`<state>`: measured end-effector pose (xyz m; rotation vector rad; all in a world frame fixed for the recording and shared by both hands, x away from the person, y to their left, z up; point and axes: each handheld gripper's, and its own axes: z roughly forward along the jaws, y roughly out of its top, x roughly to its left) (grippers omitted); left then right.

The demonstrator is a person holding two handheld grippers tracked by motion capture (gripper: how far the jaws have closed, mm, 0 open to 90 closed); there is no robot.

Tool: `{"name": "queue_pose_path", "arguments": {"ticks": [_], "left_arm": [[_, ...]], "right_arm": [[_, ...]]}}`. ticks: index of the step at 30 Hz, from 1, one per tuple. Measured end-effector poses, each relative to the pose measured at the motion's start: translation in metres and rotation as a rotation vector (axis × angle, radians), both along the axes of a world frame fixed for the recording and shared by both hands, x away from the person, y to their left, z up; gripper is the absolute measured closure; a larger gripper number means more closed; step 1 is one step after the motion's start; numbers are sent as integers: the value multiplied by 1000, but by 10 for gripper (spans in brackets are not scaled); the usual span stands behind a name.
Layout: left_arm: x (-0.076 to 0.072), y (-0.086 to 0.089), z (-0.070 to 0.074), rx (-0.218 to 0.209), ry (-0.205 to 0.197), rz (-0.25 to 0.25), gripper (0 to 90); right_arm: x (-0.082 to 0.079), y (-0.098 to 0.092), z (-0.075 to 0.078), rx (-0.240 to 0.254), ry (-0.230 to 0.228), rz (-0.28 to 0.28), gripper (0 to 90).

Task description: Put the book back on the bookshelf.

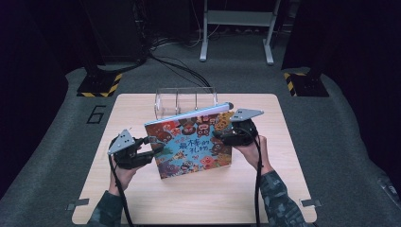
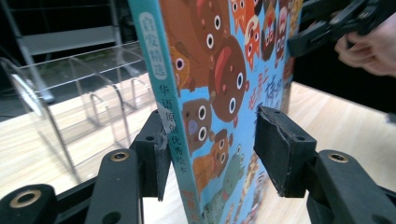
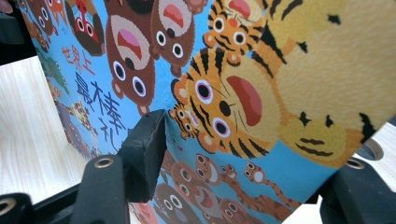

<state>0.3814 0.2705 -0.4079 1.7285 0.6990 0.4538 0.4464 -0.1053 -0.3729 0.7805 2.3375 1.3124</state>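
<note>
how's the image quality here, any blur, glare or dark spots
High view: table evenly lit, surroundings nearly black, soft overall. Left gripper view: book spine sharp, clear rack shows faint reflections. Right gripper view: book cover crisp at centre, near edge blurred.

Lighting is even and comes from overhead; the table is well lit, while the surroundings fall to near black. Shadows are soft and short. The high view is slightly soft throughout. In both gripper views the book cover is blurred at close range, possibly from focus limits.
</note>
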Motion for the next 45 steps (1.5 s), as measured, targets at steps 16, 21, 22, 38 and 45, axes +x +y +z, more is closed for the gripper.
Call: {"name": "queue_pose_path", "arguments": {"ticks": [16, 21, 22, 38, 45], "left_arm": [[9, -5, 2, 32, -20, 16, 600], [4, -6, 6, 66, -37, 8, 616], [3, -5, 6, 65, -34, -5, 626], [-2, -10, 10, 111, -67, -108, 727], [-4, -13, 9, 97, -70, -102, 735]], "right_arm": [[3, -5, -1, 0, -19, 28, 396], [3, -4, -3, 5, -16, 1, 359], [3, -4, -3, 3, -9, -6, 351], [15, -29, -12, 113, 47, -88, 177], [15, -20, -14, 138, 11, -119, 250]]}}
